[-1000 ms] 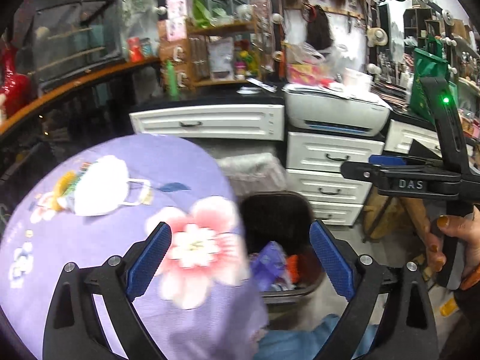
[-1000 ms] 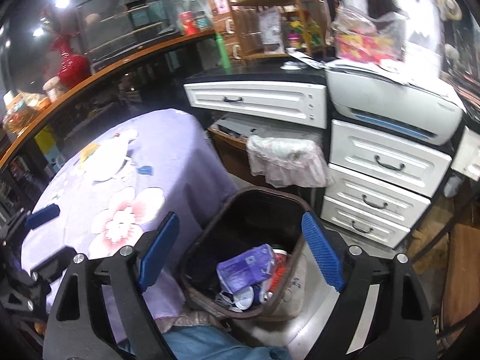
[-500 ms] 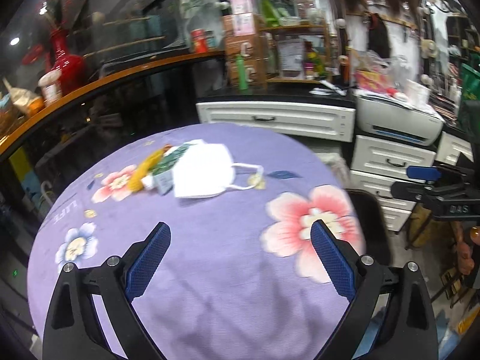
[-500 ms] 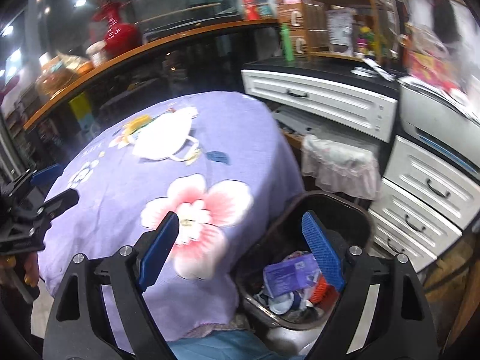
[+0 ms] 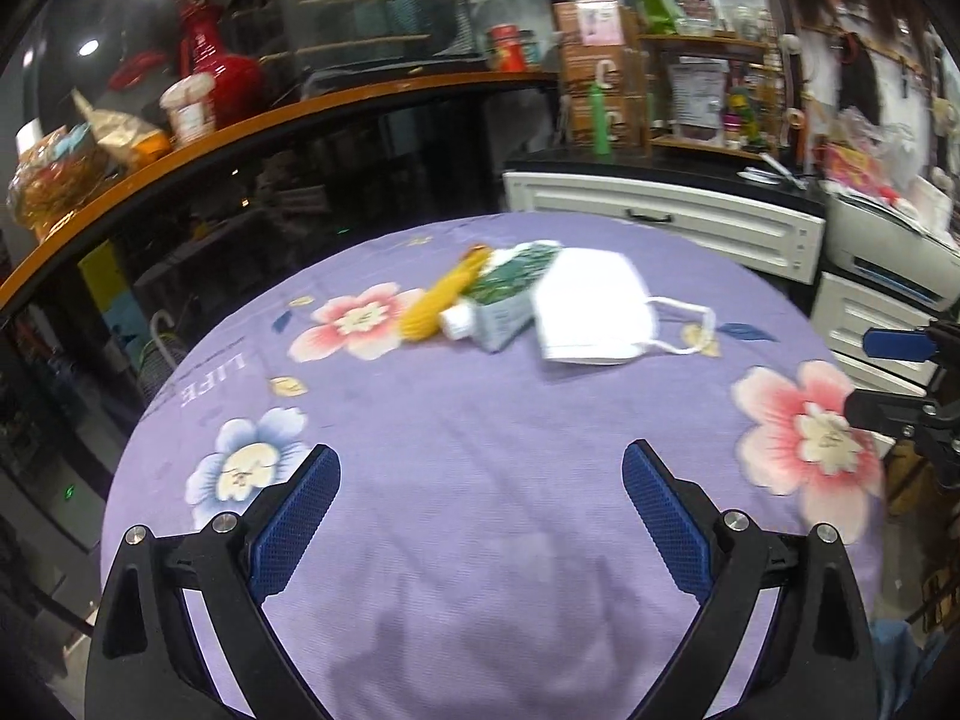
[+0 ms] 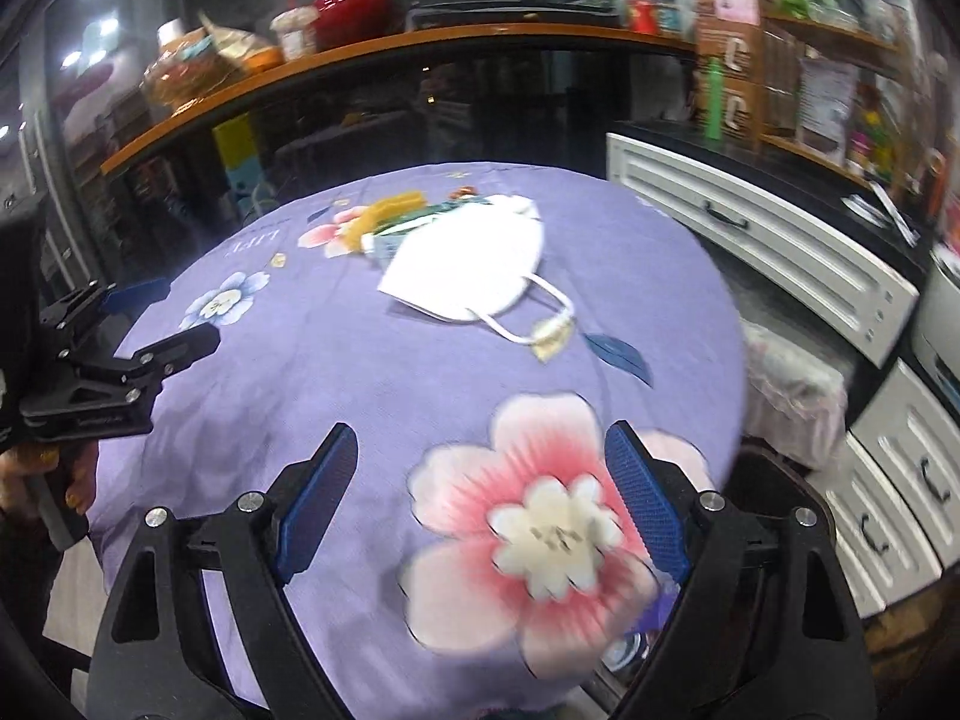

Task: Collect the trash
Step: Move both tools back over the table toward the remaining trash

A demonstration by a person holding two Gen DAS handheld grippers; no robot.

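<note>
A white face mask (image 5: 591, 312) (image 6: 474, 264) lies on the far part of a round table under a purple flowered cloth (image 5: 480, 480) (image 6: 372, 372). Beside it lie a green-and-grey tube (image 5: 504, 300) (image 6: 414, 225) and a yellow wrapper (image 5: 435, 303) (image 6: 384, 213). My left gripper (image 5: 480, 498) hangs open over the near cloth, nothing between its blue pads. My right gripper (image 6: 480, 480) is open too, over a pink flower near the table's right edge. Each gripper shows at the other view's side: the right gripper (image 5: 900, 372), the left gripper (image 6: 144, 330).
The rim of a dark bin (image 6: 774, 498) peeks out below the table's right edge. White drawers (image 6: 780, 246) (image 5: 660, 222) and a printer (image 5: 888, 258) stand to the right. A curved wooden-topped glass counter (image 5: 240, 138) with a red vase (image 5: 219, 69) runs behind.
Both views have swung left, from the bin with trash onto the table. The mask and wrappers now sit centred ahead, and the bin has nearly left view. Both grippers stayed open.
</note>
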